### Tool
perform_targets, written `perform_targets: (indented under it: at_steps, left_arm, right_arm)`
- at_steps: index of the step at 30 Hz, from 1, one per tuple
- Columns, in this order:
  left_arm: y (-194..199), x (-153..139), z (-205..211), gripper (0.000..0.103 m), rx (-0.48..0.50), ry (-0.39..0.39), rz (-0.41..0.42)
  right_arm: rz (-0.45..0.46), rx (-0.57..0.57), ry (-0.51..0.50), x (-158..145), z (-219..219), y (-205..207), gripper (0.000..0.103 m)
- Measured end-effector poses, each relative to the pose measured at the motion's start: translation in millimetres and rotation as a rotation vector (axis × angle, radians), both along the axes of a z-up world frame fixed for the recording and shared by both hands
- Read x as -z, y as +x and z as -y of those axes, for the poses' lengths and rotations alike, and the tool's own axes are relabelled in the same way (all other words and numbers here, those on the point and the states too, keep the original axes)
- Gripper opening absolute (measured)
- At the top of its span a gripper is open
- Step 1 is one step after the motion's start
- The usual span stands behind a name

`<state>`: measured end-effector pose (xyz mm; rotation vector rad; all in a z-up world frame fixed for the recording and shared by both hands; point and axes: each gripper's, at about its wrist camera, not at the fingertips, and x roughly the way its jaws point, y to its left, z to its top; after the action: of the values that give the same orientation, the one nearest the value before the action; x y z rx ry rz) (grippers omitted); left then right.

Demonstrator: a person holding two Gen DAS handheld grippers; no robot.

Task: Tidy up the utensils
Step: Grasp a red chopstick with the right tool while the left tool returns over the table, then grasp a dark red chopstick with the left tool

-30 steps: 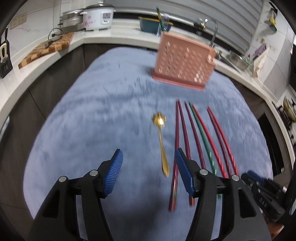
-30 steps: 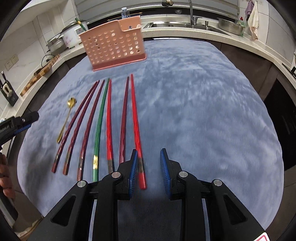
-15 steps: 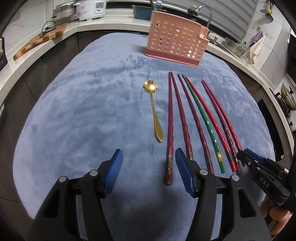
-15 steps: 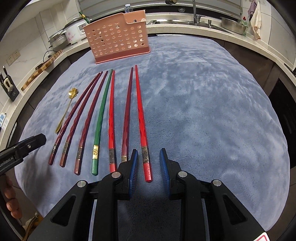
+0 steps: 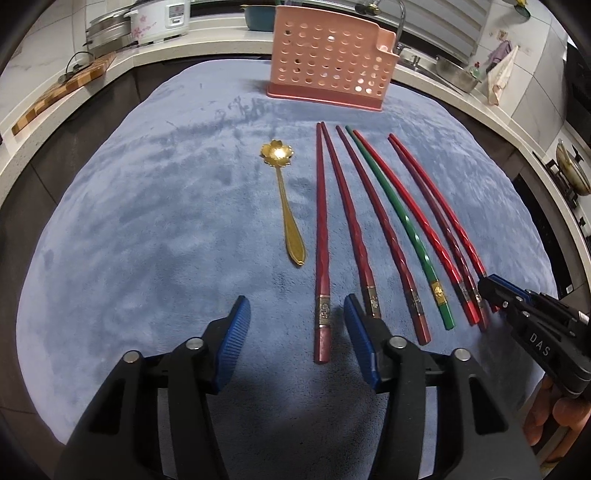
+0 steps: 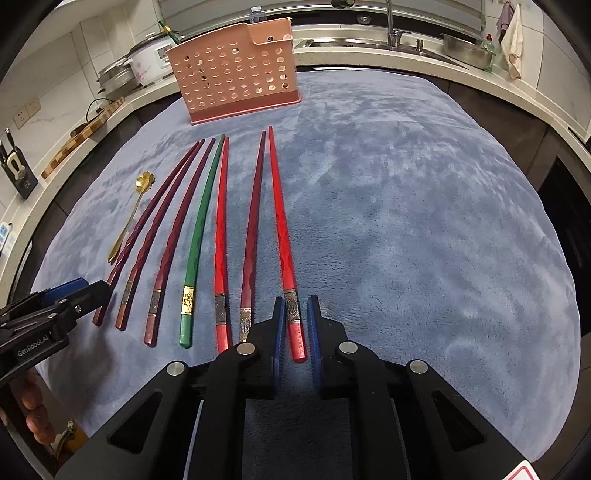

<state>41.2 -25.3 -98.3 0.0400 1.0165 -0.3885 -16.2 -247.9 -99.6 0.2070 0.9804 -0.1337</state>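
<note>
Several chopsticks lie side by side on a blue-grey cloth [image 5: 147,221], most red or dark red, one green [image 5: 402,221]. A gold flower-bowl spoon [image 5: 286,206] lies left of them. A pink perforated utensil holder [image 5: 325,70] stands upright behind. My left gripper [image 5: 295,314] is open, its jaws astride the butt of the leftmost dark red chopstick [image 5: 320,240]. My right gripper [image 6: 295,317] is open with a narrow gap, its blue pads on either side of the butt of the rightmost red chopstick [image 6: 282,236], apart from it. The holder [image 6: 236,81] also shows in the right wrist view.
A kitchen counter curves around the cloth. On it are a rice cooker [image 5: 159,18], a wooden cutting board [image 5: 59,96], a sink with faucet [image 6: 391,26] and a steel bowl [image 6: 467,48]. A knife block [image 6: 14,170] stands at the left.
Both grippers have moved forward and down toward the chopstick butts. The right gripper's pads now flank the rightmost red chopstick; the left gripper's jaws now straddle the leftmost one.
</note>
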Motion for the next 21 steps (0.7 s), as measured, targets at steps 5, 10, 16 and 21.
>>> perform_targets:
  at_steps: [5,10,16,21]
  left_arm:
    - [3,-2,-4,0.047,-0.013,-0.021,0.002]
    - [23,-5,-14,0.046,-0.081,-0.038,0.009]
    - [41,1,-8,0.046,-0.095,-0.027,0.010]
    - [44,6,-1,0.038,-0.088,0.010,0.025]
  right_arm:
    - [0.001,0.000,0.002,0,-1,0,0.010]
    - [0.001,0.000,0.002,0,-1,0,0.009]
    - [0.001,-0.001,0.001,0,0,0,0.009]
    - [0.001,-0.001,0.001,0,0,0,0.009]
